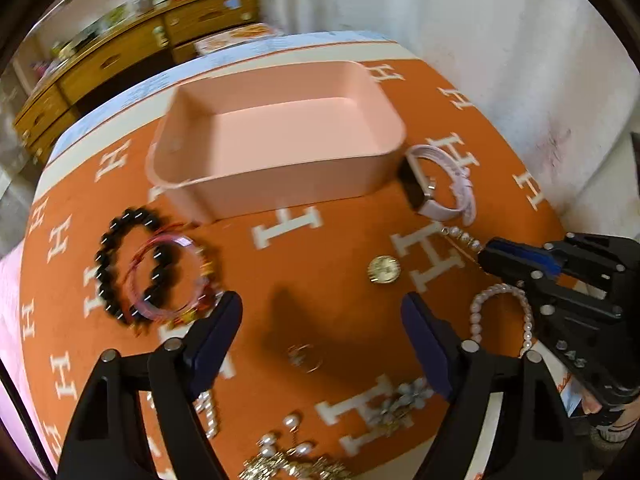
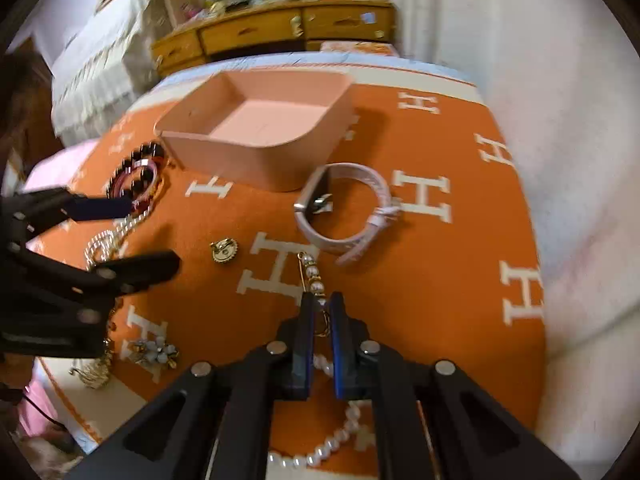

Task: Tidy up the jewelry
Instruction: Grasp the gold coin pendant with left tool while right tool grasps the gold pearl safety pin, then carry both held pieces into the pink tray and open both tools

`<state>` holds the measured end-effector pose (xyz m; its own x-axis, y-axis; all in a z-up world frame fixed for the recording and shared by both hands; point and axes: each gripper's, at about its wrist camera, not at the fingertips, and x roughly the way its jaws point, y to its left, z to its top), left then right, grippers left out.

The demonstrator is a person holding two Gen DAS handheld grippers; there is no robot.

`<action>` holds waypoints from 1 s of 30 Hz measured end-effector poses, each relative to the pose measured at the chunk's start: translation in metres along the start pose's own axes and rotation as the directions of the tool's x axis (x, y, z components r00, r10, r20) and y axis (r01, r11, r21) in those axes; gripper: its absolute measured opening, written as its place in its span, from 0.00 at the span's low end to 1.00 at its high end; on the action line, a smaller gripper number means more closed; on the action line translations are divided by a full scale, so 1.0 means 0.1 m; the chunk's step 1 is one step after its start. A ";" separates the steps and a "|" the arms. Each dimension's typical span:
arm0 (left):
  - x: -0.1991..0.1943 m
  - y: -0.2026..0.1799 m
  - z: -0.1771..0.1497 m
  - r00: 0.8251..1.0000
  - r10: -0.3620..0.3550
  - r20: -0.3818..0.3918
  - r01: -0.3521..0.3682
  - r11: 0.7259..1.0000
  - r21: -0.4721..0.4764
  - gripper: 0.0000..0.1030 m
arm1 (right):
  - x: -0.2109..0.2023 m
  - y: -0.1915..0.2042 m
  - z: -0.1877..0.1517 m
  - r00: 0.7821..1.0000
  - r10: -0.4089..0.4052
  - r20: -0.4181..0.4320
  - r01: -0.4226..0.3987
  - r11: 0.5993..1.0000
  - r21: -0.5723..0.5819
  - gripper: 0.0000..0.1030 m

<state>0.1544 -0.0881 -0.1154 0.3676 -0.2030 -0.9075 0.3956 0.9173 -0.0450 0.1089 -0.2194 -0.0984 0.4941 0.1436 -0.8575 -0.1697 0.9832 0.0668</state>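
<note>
Now the right gripper [image 2: 322,312] pinches the gold pearl-beaded pin [image 2: 312,270], the left gripper [image 1: 322,312] gapes wide, and next comes a lift toward the empty pink plastic tray [image 2: 224,144].

You've got a matt pink plastic tray [image 1: 280,152] w/ smooth walls, on a soft orange woven cloth [image 1: 320,248]. Black beads [image 1: 116,264] look glossy; the pearl pin [image 2: 314,276] has shiny gold-tone metal. Tool bodies: matt black plastic. Far cabinet [image 2: 272,32]: varnished wood.
</note>
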 end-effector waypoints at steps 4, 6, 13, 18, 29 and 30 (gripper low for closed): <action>0.15 -0.16 0.08 0.997 -0.046 -0.055 0.049 0.998 0.037 0.55 | -0.12 -0.12 -0.09 0.999 0.012 0.040 -0.015 0.998 0.066 0.07; 0.21 -0.21 0.11 0.996 -0.055 -0.068 0.058 0.997 0.046 0.51 | -0.15 -0.17 -0.13 0.998 0.024 0.052 -0.029 0.995 0.093 0.07; 0.31 -0.28 0.21 0.995 -0.058 -0.080 0.064 0.995 0.072 0.37 | -0.17 -0.25 -0.20 0.997 0.048 0.057 -0.055 0.989 0.135 0.07; 0.36 -0.30 0.28 0.996 -0.020 -0.089 0.027 0.996 0.081 0.16 | -0.15 -0.26 -0.21 0.996 0.063 0.057 -0.070 0.987 0.143 0.07; -0.08 -0.05 0.30 0.999 -0.033 -0.010 0.033 0.999 0.014 0.16 | -0.33 -0.15 -0.02 0.991 0.092 0.102 -0.105 0.986 0.127 0.07; -0.17 0.01 0.33 1.000 -0.025 0.011 0.025 1.000 0.004 0.16 | -0.36 -0.11 0.02 0.989 0.094 0.112 -0.107 0.987 0.124 0.07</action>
<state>0.1762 -0.0954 -0.0864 0.3666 -0.2300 -0.9015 0.4078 0.9107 -0.0665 0.0944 -0.2354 -0.0671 0.5685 0.2466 -0.7848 -0.1150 0.9685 0.2210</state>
